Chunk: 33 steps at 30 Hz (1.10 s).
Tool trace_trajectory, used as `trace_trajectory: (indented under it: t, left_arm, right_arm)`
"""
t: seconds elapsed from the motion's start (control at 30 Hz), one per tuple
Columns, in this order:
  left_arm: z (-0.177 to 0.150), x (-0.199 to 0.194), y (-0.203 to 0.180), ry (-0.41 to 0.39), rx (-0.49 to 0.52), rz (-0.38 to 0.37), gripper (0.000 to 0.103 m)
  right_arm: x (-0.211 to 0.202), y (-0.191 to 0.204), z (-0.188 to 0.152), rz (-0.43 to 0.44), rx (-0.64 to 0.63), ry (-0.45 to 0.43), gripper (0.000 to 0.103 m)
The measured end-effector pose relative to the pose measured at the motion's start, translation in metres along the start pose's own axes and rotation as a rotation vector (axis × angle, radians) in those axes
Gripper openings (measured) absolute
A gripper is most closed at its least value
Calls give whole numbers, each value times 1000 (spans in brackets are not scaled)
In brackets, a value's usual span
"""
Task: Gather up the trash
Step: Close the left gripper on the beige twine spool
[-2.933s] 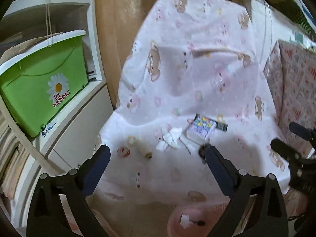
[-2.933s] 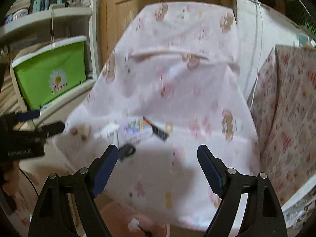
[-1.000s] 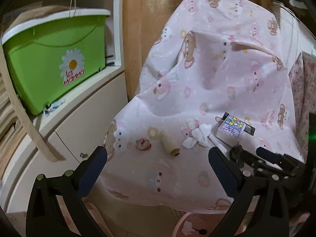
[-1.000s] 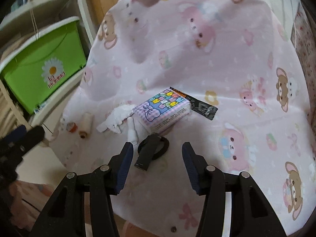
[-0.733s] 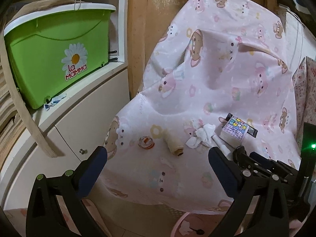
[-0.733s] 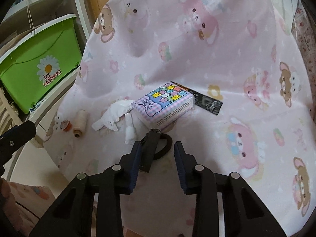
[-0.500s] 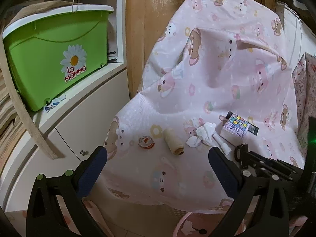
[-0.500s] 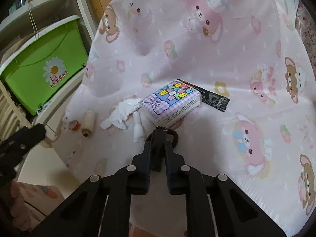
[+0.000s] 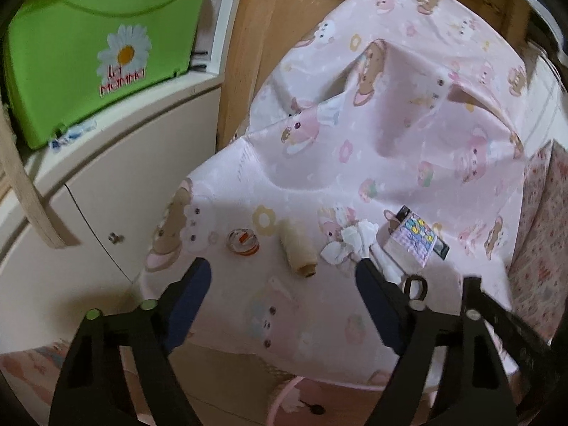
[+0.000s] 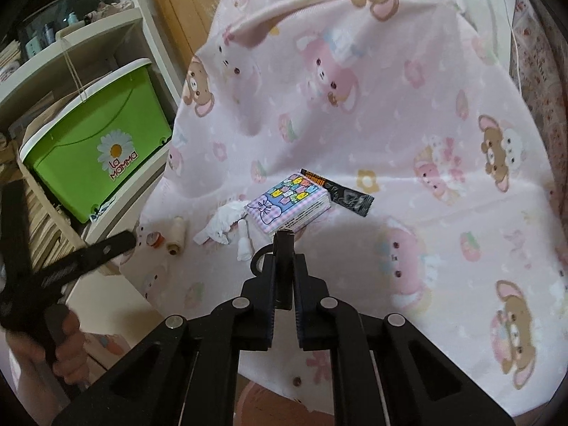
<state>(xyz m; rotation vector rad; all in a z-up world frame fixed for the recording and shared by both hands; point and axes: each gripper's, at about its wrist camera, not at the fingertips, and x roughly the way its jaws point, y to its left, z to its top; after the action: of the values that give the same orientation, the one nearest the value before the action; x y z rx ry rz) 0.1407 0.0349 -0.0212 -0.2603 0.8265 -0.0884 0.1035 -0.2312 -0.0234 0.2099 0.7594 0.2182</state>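
The right tool (image 10: 284, 248) is clamped on a small black ringed clip (image 10: 283, 239), just above the pink animal-print sheet (image 10: 408, 124). The left tool (image 9: 280, 280), its jaws lately narrowing, stands apart over the cream thread spool (image 9: 296, 252). To do it well, I think the clip should be lifted straight up, clear of the white crumpled tissue (image 10: 223, 223).

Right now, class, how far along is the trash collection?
Done: a white scrap already lies in the pink basin below. In hand: the right tongs have just closed on the black clip. Left: the crumpled tissue and black wrapper on the pink cloth.
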Motion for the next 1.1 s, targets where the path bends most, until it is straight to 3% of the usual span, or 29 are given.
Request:
trace_trajectory:
  t: [0.13, 0.27, 0.47, 0.53, 0.6, 0.67, 0.77, 0.97, 1.1]
  left_arm:
    - [9, 21, -3, 16, -3, 20, 63]
    - [4, 44, -15, 85, 39, -5, 55]
    - [1, 59, -23, 54, 71, 90, 55]
    - [2, 62, -20, 61, 61, 90, 48]
    - [2, 64, -19, 73, 46, 56, 32]
    - [1, 63, -23, 72, 66, 47, 24]
    - [0, 59, -31, 49, 124, 72, 23]
    - [-3, 30, -47, -21, 190, 39, 23]
    - [-9, 5, -54, -30, 201, -32, 23]
  right_arm:
    - [-7, -1, -2, -14, -24, -5, 10]
    - [-8, 1, -5, -42, -63, -3, 10]
    - [-13, 0, -4, -51, -63, -19, 10]
    - [-16, -2, -3, -53, -57, -27, 10]
    - [-18, -4, -2, -55, -53, -32, 10]
    - [-19, -5, -2, -63, -52, -34, 10]
    - [-21, -8, -1, -73, -44, -34, 10]
    - [-31, -5, -1, -77, -63, -58, 10]
    - [-37, -3, -3, -82, -86, -64, 10]
